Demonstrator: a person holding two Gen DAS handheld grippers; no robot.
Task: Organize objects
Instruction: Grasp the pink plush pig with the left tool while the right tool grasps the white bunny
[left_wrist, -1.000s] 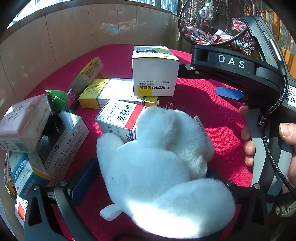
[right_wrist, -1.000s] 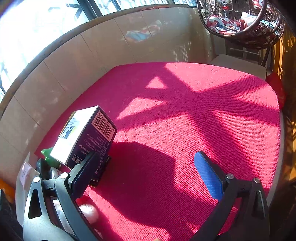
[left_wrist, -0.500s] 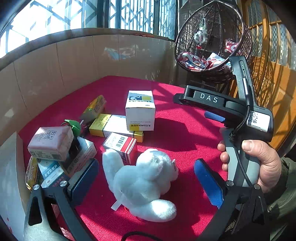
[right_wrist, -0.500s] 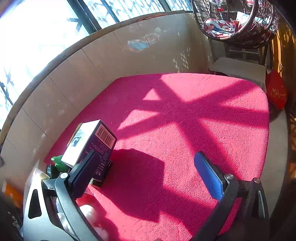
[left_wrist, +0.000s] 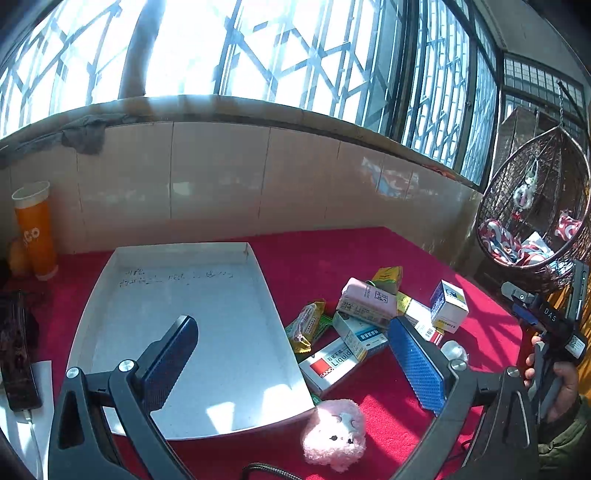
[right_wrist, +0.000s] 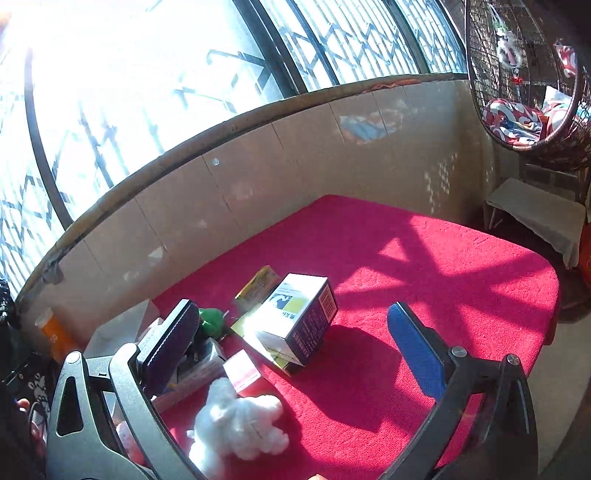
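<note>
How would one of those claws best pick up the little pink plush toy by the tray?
Probably from straight above, closing across the round body of the pink plush toy. It lies alone on the red cloth just off the white tray corner, soft and squashy, with open space on both sides for the fingers.

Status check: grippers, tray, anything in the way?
Left gripper open, empty, above tray. Right gripper open, empty. Tray holds nothing; boxes piled right of it. Pink plush at its near corner.
</note>
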